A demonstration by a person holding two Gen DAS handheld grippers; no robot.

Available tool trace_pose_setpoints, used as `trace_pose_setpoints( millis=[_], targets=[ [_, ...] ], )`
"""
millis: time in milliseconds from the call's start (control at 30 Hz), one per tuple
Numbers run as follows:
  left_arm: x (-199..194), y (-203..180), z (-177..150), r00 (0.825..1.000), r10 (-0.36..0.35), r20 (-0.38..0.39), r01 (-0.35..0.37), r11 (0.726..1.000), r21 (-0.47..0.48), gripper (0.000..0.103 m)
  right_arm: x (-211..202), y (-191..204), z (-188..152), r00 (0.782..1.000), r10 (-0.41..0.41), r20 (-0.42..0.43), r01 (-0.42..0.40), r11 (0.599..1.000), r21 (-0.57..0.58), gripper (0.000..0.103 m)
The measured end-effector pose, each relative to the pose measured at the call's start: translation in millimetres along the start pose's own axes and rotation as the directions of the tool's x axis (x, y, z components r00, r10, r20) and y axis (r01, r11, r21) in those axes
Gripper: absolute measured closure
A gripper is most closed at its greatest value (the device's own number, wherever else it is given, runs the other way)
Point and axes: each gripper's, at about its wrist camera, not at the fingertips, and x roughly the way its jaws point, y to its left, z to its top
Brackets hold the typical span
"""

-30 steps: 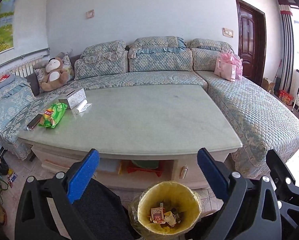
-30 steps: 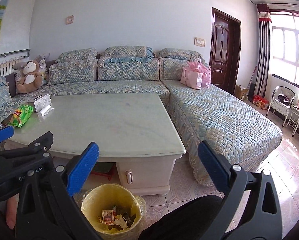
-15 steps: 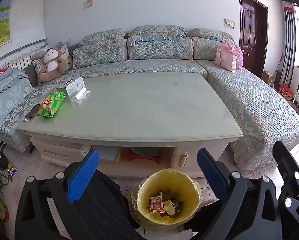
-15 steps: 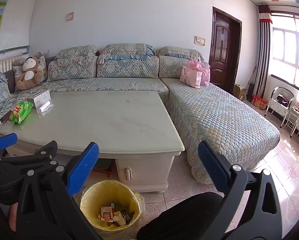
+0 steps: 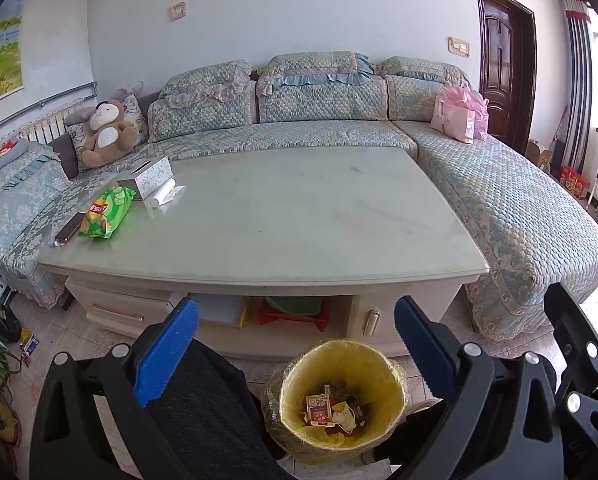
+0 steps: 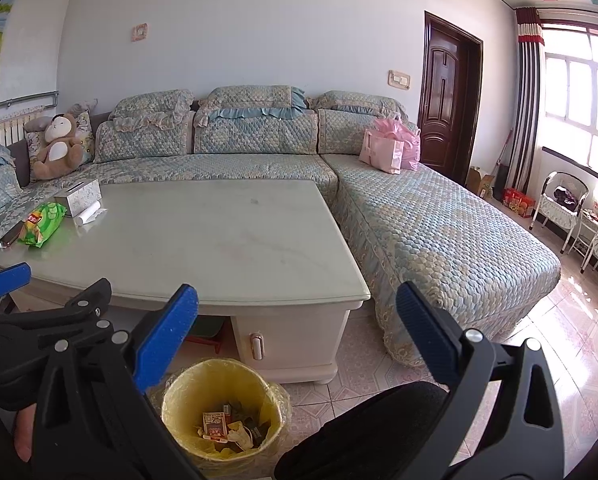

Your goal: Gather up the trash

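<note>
Across the pale marble-topped coffee table (image 5: 299,216) almost nothing lies about except at its far left end, where a green snack bag (image 5: 107,213) rests beside a phone (image 5: 69,227), with a patterned tissue box (image 5: 145,176) and a white paper roll (image 5: 163,196) just behind it. A quilted blue-green corner sofa (image 6: 439,224) wraps around the table's back and right side, carrying a stuffed monkey (image 5: 107,133) at the left and a pink gift bag (image 6: 381,150) near the dark wooden door (image 6: 445,104). On the tiled floor in front of the table stands the trash bin (image 5: 341,400), lined with a yellow bag and holding a red card box and crumpled wrappers at the bottom. Both tools hang above it: the left gripper (image 5: 297,354) has its blue-padded fingers spread wide with nothing between them, and the right gripper (image 6: 297,340) is likewise splayed and empty, the bin showing low between its fingers. Compared with a second ago, the left camera has risen a little, so the tabletop sits lower in its view, and more of the table's drawer front shows beneath; the items on the table have not shifted.
</note>
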Motion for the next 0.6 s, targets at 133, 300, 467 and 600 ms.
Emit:
trace_pose_setpoints(
  millis=[133,300,467,600],
  targets=[
    [0.1,-0.2,0.1,1.0,0.001,0.0,-0.001,1.0,0.002,0.007,0.6,-0.3,0.1,1.0,-0.006,-0.001,0.006,1.0,-0.001,0.006],
    [-0.4,0.4,0.7,1.0,0.0,0.001,0.0,1.0,0.004,0.007,-0.1,-0.3,-0.1,1.0,-0.009,0.003,0.009,1.0,-0.002,0.006],
    [-0.3,0.4,0.7,1.0,0.002,0.0,-0.002,1.0,0.009,0.007,0.0,-0.3,-0.6,1.0,-0.006,-0.001,0.006,1.0,-0.001,0.006],
    [-0.2,1.1,1.2,1.0,0.0,-0.004,0.0,1.0,0.009,0.007,0.3,-1.3,-1.3,1.0,-0.004,-0.005,0.004,1.0,0.003,0.006]
  ],
)
